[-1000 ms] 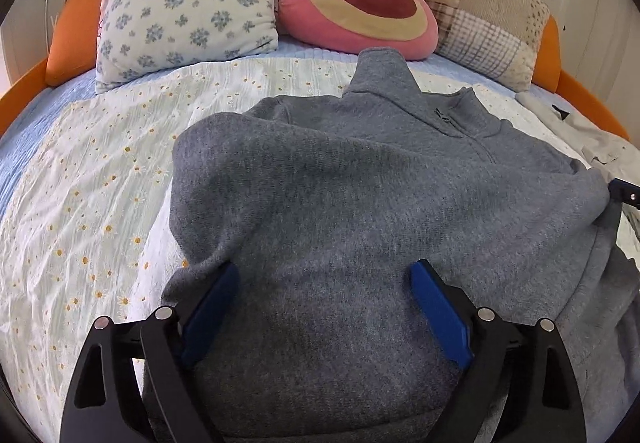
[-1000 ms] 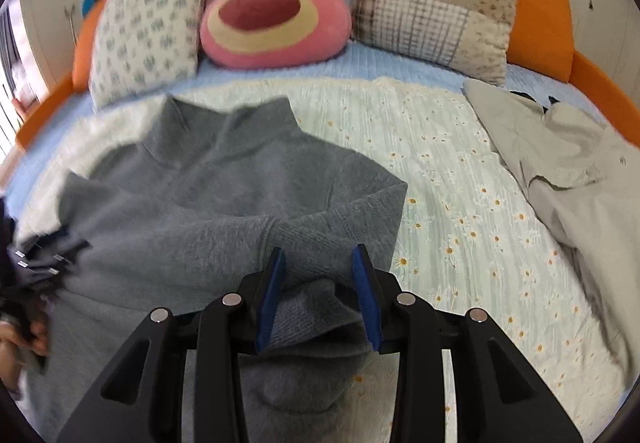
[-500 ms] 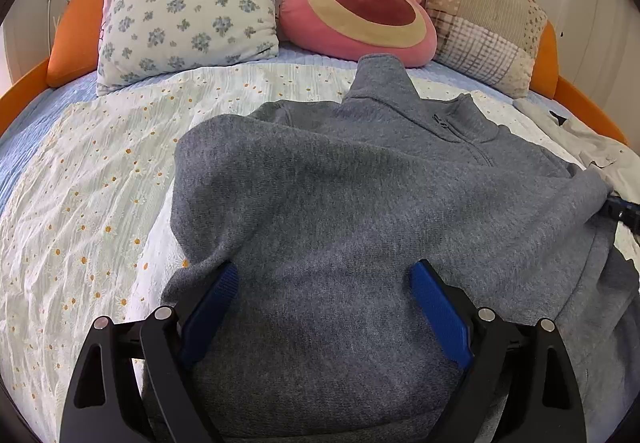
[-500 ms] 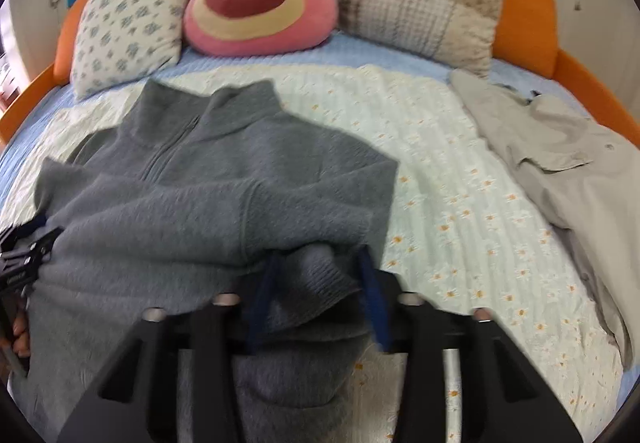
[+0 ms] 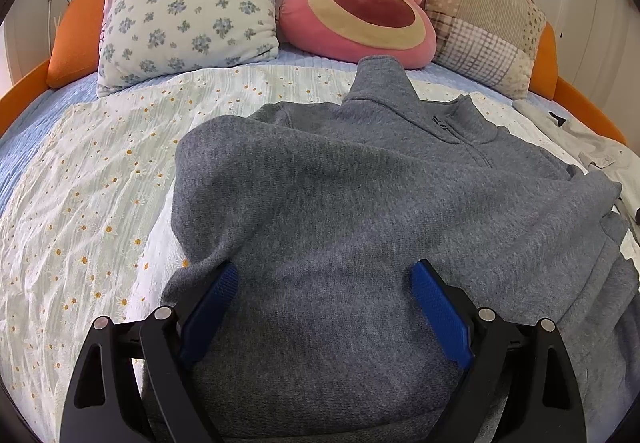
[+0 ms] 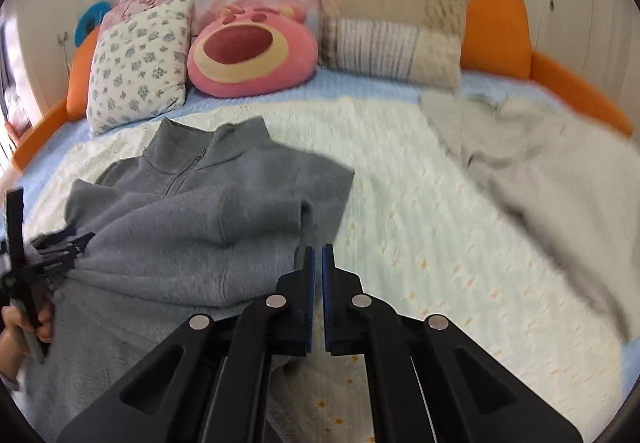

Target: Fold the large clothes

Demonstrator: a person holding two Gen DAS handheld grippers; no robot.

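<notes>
The grey sweater [image 5: 360, 211] lies flat on the daisy sheet [image 5: 80, 211], collar up toward the pillows, bottom hem down by me. So its long line runs from me to the pillows. Both sleeves look folded in over the body already.

My left gripper [image 5: 324, 307] is right on it. The jaws are wide apart w/ a big hump of grey cloth between the blue pads [image 5: 438, 311], near the hem. Nothing is pinched, I think; the pads sit at the sides of the hump & don't squeeze it.

My right gripper [image 6: 318, 291] is off the sweater's right edge, over the sheet. Its jaws are nearly together, just a thin slit, & nothing is in there. The sweater is to the left of it, just beside.

So the left side is nearer to the hem. I think the next fold goes hem up to collar, along that long line. The right one must go back left to grab its corner first.

The pale jacket [image 6: 540, 171] sits well apart, on the right.
</notes>
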